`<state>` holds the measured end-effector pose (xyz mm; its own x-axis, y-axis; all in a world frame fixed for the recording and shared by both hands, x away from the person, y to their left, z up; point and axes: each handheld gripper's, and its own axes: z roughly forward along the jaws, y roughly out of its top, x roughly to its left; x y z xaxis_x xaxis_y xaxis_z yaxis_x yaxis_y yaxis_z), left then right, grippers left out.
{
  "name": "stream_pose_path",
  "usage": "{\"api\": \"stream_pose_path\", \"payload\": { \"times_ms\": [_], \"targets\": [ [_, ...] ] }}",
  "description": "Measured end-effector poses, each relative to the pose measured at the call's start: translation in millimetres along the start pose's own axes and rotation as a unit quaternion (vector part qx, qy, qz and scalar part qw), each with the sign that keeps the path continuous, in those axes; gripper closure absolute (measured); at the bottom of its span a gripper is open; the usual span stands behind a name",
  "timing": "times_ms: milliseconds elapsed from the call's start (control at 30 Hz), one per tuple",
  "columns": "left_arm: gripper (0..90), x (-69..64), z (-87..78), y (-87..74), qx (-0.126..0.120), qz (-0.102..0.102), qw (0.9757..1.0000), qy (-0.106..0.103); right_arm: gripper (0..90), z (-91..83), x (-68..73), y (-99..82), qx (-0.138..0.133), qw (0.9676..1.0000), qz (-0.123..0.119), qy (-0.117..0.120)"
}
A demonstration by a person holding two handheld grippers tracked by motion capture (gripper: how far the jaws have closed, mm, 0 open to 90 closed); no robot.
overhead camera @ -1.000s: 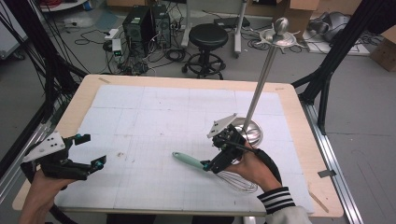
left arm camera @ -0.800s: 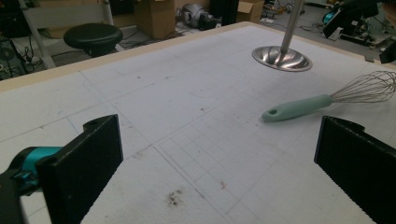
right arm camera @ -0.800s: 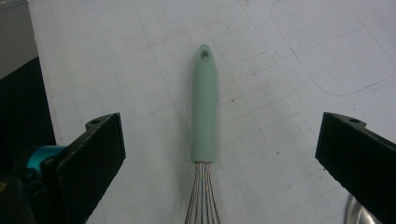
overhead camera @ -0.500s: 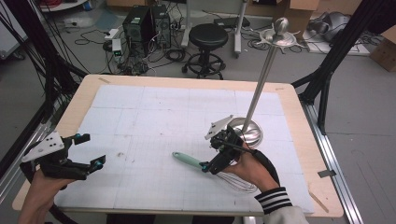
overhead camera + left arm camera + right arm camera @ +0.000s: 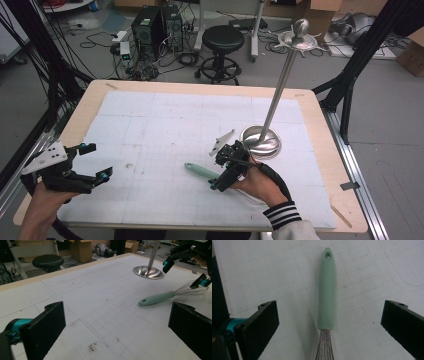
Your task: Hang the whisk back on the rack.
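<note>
Jaws of the right hand-held gripper (image 5: 325, 322) stand wide apart, one on each side of the whisk (image 5: 326, 290), and neither touches it. In the right gripper view the whisk's pale green handle runs straight away between them, its hanging hole at the far end and the wire loops starting at the near end, all lying flat on the white gridded surface (image 5: 372, 270).

From the high view, this gripper sits just above the whisk's wire end in the near middle of the surface, held by a hand in a black glove with a striped cuff (image 5: 265, 182), the green handle pointing toward the person's left. At the near left corner the left hand-held gripper (image 5: 92, 162) is also spread wide and holds nothing, well apart from the whisk.

Just beyond the right gripper stands a metal stand (image 5: 261, 141), its round polished base resting on the surface and a thin pole rising to a dished top with a ball. Farther off, past the wooden edge, a black stool (image 5: 222, 40) stands on the floor.
</note>
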<state>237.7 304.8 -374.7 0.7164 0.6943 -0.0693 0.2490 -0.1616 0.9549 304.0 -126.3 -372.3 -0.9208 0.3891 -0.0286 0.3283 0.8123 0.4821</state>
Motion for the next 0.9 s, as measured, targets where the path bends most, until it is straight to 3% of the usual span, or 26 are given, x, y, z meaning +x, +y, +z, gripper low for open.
{"api": "stream_pose_path", "payload": {
  "times_ms": [400, 533, 600, 833, 867, 900],
  "targets": [
    [1.7, 0.1, -1.6, 0.3, -0.003, -0.001, 1.0, -0.001, 0.5, 23.9, 3.9, 3.1, 0.046, 0.9989, -0.011, -0.002],
    [1.7, 0.4, -2.1, 0.4, -0.003, -0.001, 1.0, -0.001, 0.6, 30.9, 4.5, 3.1, 0.06, 0.9982, -0.001, 0.002],
    [1.7, 0.5, -2.1, 0.2, -0.003, -0.001, 1.0, -0.003, 8.2, 33.5, 3.9, 3.4, 0.071, 0.9974, 0.002, 0.002],
    [1.7, 0.3, -1.5, -0.1, -0.001, 0.0, 1.0, -0.004, 8.4, 41.3, 4.2, 4.3, 0.091, 0.9958, 0.0, -0.014],
    [1.7, 0.1, -1.3, -0.2, -0.001, -0.001, 1.0, -0.004, 15.3, 42.6, 3.9, 5.1, 0.098, 0.9951, -0.002, -0.016],
    [1.7, 0.0, -1.2, -0.2, -0.002, -0.001, 1.0, -0.004, 15.3, 42.6, 3.9, 5.1, 0.098, 0.9951, -0.002, -0.016]
  ]
}}
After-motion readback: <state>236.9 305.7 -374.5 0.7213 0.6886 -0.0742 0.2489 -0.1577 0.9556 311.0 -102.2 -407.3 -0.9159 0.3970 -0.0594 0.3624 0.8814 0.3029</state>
